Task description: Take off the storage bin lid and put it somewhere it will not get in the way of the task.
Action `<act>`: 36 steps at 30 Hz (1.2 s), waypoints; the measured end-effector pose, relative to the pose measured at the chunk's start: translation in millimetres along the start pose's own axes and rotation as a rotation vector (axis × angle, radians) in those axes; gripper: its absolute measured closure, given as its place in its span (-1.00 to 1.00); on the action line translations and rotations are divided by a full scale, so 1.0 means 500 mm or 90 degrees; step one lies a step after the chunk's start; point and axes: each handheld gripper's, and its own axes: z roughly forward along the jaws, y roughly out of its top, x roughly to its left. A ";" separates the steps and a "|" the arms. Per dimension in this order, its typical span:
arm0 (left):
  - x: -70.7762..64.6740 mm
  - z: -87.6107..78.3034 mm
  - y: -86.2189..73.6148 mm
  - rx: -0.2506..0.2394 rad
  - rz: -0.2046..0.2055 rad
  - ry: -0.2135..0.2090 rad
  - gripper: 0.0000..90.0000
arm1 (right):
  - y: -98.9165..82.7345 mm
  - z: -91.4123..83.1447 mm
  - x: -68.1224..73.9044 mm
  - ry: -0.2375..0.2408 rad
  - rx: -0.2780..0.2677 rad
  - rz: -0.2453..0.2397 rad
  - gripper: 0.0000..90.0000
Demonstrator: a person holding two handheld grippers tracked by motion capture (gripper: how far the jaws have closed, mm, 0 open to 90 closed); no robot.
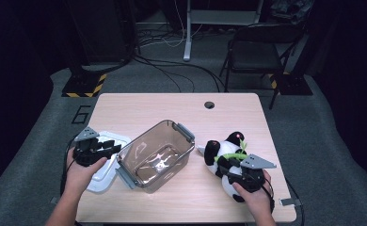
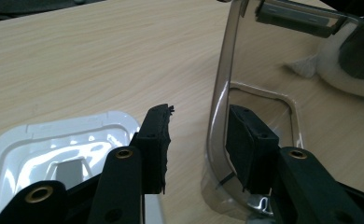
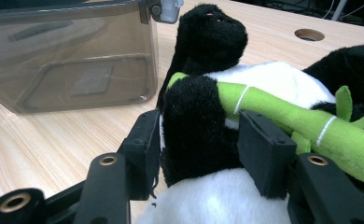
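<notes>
Item 1: plush panda (image 1: 226, 155), on the table (image 1: 172, 106) right of our clear bin (image 1: 155, 155). Right claw (image 3: 199, 154) clenched on its black arm; left claw (image 2: 199, 149) released, straddling the bin's wall.

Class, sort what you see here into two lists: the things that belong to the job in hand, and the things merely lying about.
In the job:
- panda plush toy, gripped by the right claw
- clear storage bin, its rim between the left claw's jaws
- white lid beside the bin

Lying about:
- folding chair
- floor cables
</notes>
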 end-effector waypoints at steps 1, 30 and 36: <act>-0.003 0.004 0.003 0.002 0.001 0.001 0.32 | 0.000 0.000 0.000 0.000 0.000 0.000 0.09; -0.016 0.056 -0.020 0.032 0.019 -0.013 0.67 | -0.001 0.000 -0.002 0.001 -0.003 0.000 0.09; -0.019 0.056 -0.020 0.030 0.034 -0.008 0.68 | -0.001 0.000 -0.001 0.001 -0.003 0.000 0.09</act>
